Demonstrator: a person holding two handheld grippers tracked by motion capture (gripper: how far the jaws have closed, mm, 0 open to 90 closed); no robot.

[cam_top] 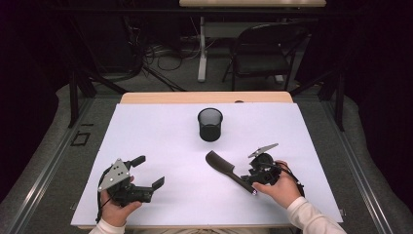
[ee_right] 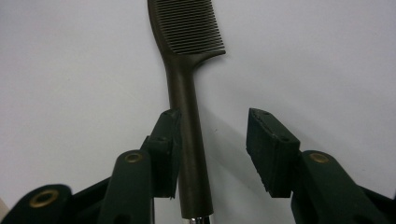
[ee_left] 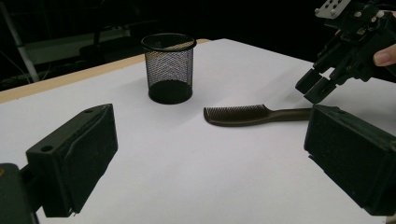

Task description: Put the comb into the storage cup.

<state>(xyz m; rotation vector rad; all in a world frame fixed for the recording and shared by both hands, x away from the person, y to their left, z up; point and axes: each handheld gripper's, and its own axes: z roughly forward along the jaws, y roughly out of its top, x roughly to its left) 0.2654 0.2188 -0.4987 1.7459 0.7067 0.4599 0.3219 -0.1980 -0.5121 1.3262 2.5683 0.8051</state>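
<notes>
A dark brown comb (cam_top: 221, 165) lies flat on the white sheet, teeth end toward the black mesh cup (cam_top: 210, 125), which stands upright farther back. My right gripper (cam_top: 248, 178) is open and straddles the comb's handle (ee_right: 189, 140); the handle rests against the left jaw, with a gap to the right jaw. From the left gripper view the comb (ee_left: 247, 115) lies in front of the cup (ee_left: 169, 67), with the right gripper (ee_left: 320, 88) over its handle end. My left gripper (cam_top: 148, 171) stands open near the sheet's front left, holding nothing.
A white sheet (cam_top: 160, 131) covers most of the wooden table (cam_top: 204, 97). A black folding chair (cam_top: 263, 48), a table leg and cables stand on the floor beyond the far edge.
</notes>
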